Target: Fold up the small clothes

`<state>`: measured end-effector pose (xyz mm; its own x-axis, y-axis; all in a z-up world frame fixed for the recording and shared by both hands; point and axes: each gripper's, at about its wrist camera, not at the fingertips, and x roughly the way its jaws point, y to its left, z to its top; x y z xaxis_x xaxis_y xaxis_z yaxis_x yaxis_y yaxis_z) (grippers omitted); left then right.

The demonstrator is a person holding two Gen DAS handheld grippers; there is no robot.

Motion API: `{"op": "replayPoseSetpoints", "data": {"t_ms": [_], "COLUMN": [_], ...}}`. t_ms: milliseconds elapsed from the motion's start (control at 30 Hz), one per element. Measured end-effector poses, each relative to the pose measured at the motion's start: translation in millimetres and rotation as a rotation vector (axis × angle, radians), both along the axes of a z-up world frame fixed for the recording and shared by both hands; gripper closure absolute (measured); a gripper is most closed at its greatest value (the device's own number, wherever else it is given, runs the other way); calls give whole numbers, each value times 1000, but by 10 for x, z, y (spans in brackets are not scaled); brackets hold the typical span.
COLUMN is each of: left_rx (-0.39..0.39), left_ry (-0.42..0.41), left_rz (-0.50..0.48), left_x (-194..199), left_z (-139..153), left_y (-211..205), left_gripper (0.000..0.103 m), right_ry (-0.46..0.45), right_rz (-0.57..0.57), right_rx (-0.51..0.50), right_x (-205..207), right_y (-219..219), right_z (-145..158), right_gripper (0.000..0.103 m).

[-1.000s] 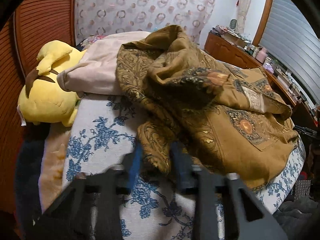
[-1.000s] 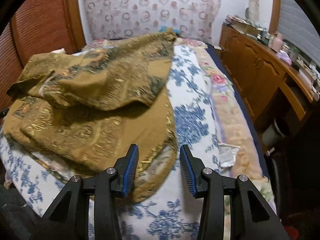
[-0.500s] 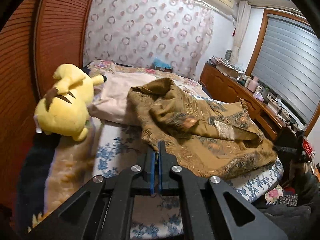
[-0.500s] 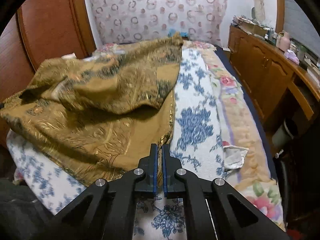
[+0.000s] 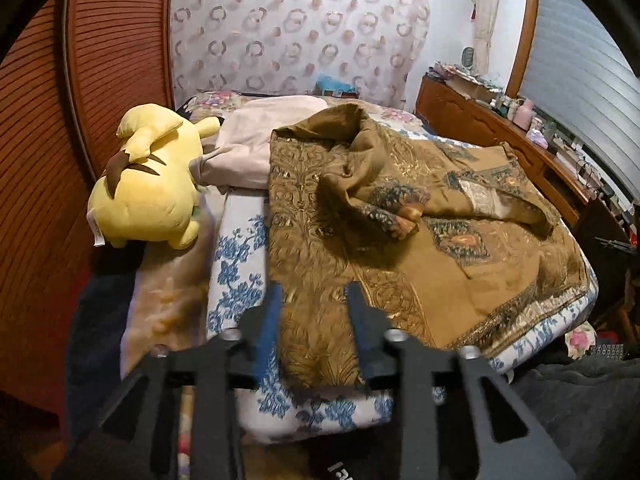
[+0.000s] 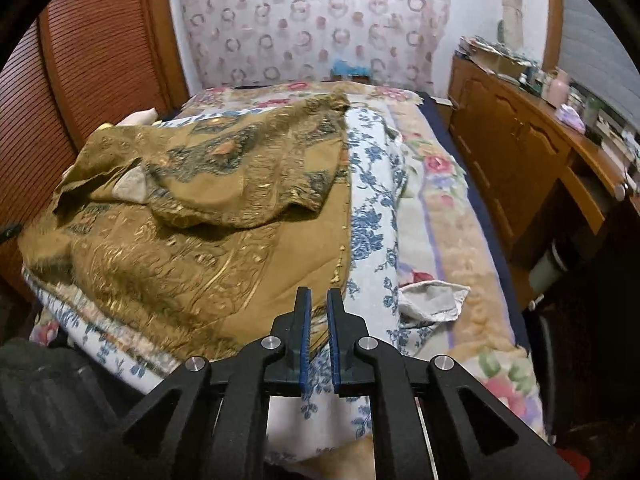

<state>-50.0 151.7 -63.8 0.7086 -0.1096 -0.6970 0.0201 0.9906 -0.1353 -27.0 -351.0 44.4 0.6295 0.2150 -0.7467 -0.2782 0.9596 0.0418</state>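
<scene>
The brown patterned garment (image 5: 400,248) is spread, rumpled, on the blue-flowered bed cover (image 5: 236,256); it is judged soft and limp, best pinched at its near hem. The left gripper (image 5: 314,304) is seen newly parted, astride that hem without pressing; the right gripper (image 6: 317,316) is barely parted, empty.

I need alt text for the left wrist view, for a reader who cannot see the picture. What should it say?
A brown patterned garment lies rumpled on a bed with a blue floral cover; the left gripper hovers over its near edge, fingers apart and gripping nothing. A yellow plush toy lies to the left, beside a beige cloth, with a wooden dresser at right.
</scene>
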Motion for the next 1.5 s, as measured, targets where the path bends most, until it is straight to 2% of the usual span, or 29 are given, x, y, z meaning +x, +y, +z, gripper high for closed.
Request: {"op": "replayPoseSetpoints", "data": {"t_ms": [33, 133, 167, 200, 300, 533, 667, 867, 1133, 1333, 1500], "left_rx": [0, 16, 25, 28, 41, 66, 64, 80, 79, 38, -4], "left_ry": [-6, -30, -41, -47, -54, -57, -50, -44, -39, 11, 76], "left_rz": [0, -2, -4, -7, -10, -4, -7, -25, -64, -101, -134], "left_x": [13, 68, 103, 125, 251, 542, 705, 922, 1391, 1871, 2140], "left_z": [10, 53, 70, 74, 89, 84, 38, 13, 107, 64, -84], "left_y": [-5, -58, -83, -104, -168, -300, -343, -431, -503, -550, -587], "left_gripper": [60, 40, 37, 36, 35, 35, 35, 35, 35, 35, 35], "right_ry": [-3, -20, -28, -38, -61, -56, -43, 5, -25, -28, -30], "right_rz": [-14, -18, -12, -8, 10, 41, 26, 26, 26, 30, 28], "right_rx": [-6, 6, 11, 10, 14, 16, -21, -51, -51, -39, -38], "right_x": [22, 129, 164, 202, 306, 585, 766, 880, 935, 877, 867], "right_y": [8, 92, 135, 180, 303, 535, 596, 669, 723, 667, 653], "right_z": [-5, 1, 6, -1, -59, -277, -410, -577, -625, -607, -606], "right_gripper": [90, 80, 73, 65, 58, 58, 58, 57, 52, 51, 50]}}
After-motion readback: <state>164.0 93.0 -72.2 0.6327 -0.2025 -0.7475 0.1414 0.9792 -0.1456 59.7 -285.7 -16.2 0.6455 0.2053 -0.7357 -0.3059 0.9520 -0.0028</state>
